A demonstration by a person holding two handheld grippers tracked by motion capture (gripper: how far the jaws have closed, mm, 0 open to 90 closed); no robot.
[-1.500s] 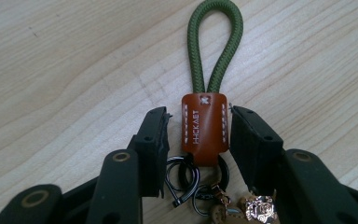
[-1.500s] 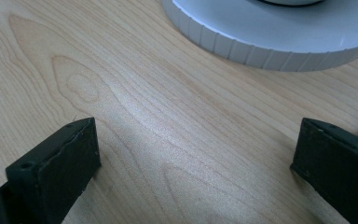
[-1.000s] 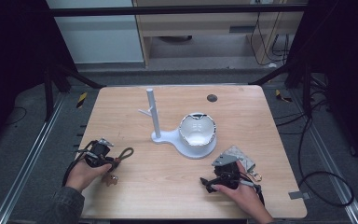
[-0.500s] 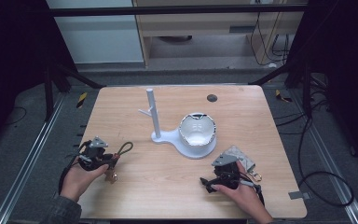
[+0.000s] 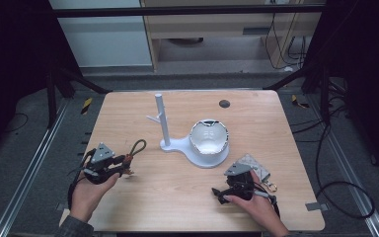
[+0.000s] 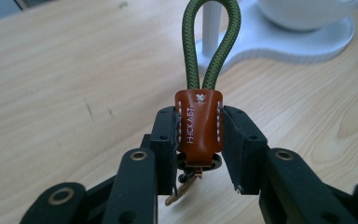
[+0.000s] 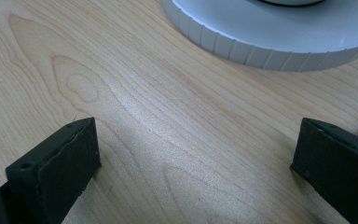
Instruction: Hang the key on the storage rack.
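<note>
**Inspector:** State of the left gripper (image 6: 198, 140)?

**Assistant:** Its jaws pinch the brown leather tab (image 6: 198, 127) of a key strap; the green cord loop (image 6: 210, 44) sticks out past the tips towards the white stand (image 5: 187, 144). In the high view it is held to the left of the stand, above the wooden table (image 5: 177, 197).

**Inspector:** And the right gripper (image 7: 196, 163)?

**Assistant:** Spread wide, nothing between the jaws. It sits low on the table, near the stand's round base.

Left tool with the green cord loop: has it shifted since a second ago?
Yes. The left tool carried the green cord loop up-frame, closer to the white plastic stand.
</note>
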